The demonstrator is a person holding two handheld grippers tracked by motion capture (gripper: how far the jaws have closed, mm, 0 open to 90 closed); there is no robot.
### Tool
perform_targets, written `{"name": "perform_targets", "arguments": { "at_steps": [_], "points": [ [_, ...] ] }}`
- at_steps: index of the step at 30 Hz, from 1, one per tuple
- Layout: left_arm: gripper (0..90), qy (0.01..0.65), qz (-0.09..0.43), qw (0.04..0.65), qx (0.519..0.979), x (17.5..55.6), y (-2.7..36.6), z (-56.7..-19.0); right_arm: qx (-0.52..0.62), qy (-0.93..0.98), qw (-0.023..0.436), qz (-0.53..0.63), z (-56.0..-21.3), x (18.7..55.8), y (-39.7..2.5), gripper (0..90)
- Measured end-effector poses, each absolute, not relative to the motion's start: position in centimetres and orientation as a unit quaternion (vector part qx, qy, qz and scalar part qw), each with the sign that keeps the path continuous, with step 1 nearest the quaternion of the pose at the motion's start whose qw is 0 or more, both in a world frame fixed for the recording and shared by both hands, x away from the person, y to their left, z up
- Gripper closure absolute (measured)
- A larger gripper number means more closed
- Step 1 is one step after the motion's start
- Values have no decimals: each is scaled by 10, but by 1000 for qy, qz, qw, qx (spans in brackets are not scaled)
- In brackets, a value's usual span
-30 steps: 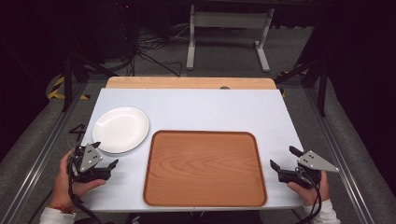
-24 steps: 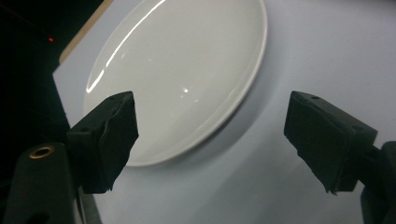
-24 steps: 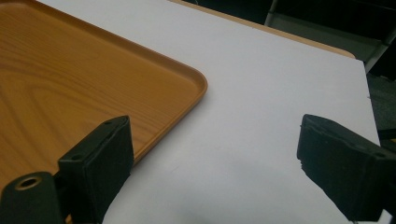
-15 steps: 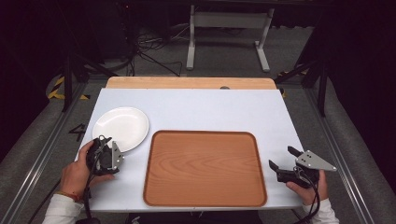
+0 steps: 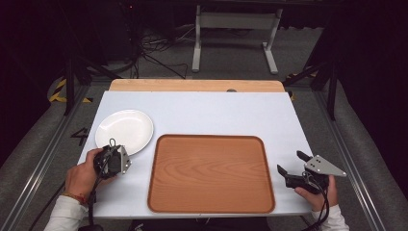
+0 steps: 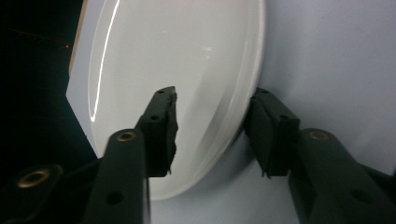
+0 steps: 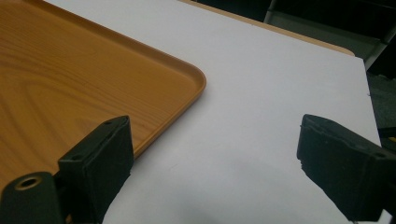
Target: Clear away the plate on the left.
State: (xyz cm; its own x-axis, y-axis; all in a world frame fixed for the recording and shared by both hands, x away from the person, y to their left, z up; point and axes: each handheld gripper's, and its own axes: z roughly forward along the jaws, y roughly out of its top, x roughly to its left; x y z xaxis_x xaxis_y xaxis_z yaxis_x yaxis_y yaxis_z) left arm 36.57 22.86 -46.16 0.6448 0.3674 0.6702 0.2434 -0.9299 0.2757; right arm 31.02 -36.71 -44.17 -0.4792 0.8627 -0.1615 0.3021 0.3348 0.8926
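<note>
At the bench's [image 5: 216, 110] near-left corner, our left tool [image 6: 212, 121] straddles the white plate's [image 6: 187, 60] rim, jaws spread, unclenched. Our right tool [image 7: 215, 172] rests released beside the wooden tray [image 7: 70, 74].

A white surface [image 5: 202, 113] sits over a wooden board [image 5: 192, 85]. Grey floor [image 5: 231, 53] beyond, with tangled cables [image 5: 144, 45] and a grey metal stand [image 5: 233, 29]. Yellow-black tape [image 5: 60, 91], probably hazard marking. The room behind is dark.

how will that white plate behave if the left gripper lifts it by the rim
The white plate looks glossy, so probably slippery between the left gripper jaws, which straddle its rim, still open. It seems stiff and breakable. Held at one edge, it would likely tilt downward.
</note>
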Motion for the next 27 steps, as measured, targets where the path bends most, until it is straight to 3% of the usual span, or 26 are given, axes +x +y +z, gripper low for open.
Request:
{"name": "perform_targets", "arguments": {
  "at_steps": [3,10,27],
  "points": [
    [775,155,381,74,909,367,226,-463,388,749,329,424,-442,310,-367,113],
    [854,123,425,62,895,360,218,-455,391,743,339,424,-441,310,-367,113],
    [873,133,448,82,881,355,215,-441,387,747,338,422,-441,309,-366,113]
  ]
}}
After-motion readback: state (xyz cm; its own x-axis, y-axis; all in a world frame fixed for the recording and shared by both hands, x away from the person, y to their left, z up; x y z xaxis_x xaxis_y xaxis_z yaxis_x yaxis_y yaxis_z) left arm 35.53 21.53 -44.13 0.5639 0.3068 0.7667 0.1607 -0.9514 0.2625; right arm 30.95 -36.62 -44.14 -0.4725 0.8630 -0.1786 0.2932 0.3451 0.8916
